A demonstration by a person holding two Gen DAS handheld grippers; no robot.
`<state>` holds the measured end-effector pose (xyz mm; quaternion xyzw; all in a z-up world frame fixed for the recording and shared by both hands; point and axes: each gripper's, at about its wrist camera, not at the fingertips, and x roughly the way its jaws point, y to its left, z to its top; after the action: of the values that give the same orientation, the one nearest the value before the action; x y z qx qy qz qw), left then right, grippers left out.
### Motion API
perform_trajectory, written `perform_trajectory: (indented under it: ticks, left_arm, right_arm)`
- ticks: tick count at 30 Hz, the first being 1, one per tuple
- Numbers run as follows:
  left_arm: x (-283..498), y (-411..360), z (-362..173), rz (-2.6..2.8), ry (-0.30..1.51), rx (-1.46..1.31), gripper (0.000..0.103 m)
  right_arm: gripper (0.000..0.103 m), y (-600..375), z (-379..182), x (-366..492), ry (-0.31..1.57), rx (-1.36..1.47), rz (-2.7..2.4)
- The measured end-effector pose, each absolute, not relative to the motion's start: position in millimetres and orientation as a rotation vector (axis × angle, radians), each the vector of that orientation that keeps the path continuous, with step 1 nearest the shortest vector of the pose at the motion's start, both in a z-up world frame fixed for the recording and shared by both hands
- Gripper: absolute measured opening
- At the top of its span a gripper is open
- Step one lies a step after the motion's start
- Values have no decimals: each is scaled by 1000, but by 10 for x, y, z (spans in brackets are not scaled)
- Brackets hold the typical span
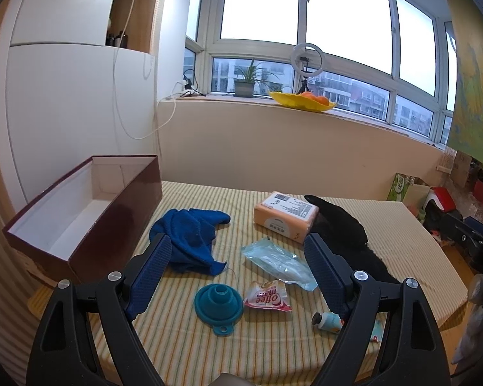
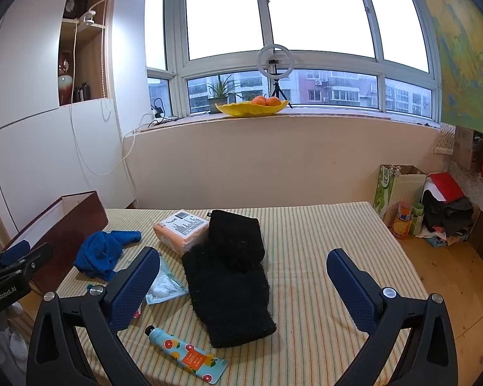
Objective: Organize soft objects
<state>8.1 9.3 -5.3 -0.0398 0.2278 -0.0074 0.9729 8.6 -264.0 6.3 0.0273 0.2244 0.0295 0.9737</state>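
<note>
Your left gripper (image 1: 238,259) hangs with fingers spread wide and holding nothing, above a teal funnel (image 1: 218,302) and candy wrapper (image 1: 267,296); the blue towel (image 1: 190,238) lies just beside the open brown box (image 1: 90,215). Your right gripper (image 2: 243,268) is likewise spread and unloaded, over the black fuzzy cloth (image 2: 232,286), with a hand-cream tube (image 2: 185,353) nearby.

This is a room in a home — a potted plant (image 2: 221,91) and a yellow fruit bowl (image 2: 251,108) sit on the windowsill, a wooden shelf (image 2: 80,45) holds vases, and apartment buildings (image 2: 335,88) show outside.
</note>
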Motion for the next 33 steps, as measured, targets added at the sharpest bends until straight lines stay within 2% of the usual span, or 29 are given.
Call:
perform_trajectory:
  ticks: [33]
  left_arm:
    - [160,6,-117,-36,479,-70,85]
  right_arm:
    - [103,-2722,25,98,439,46,-31]
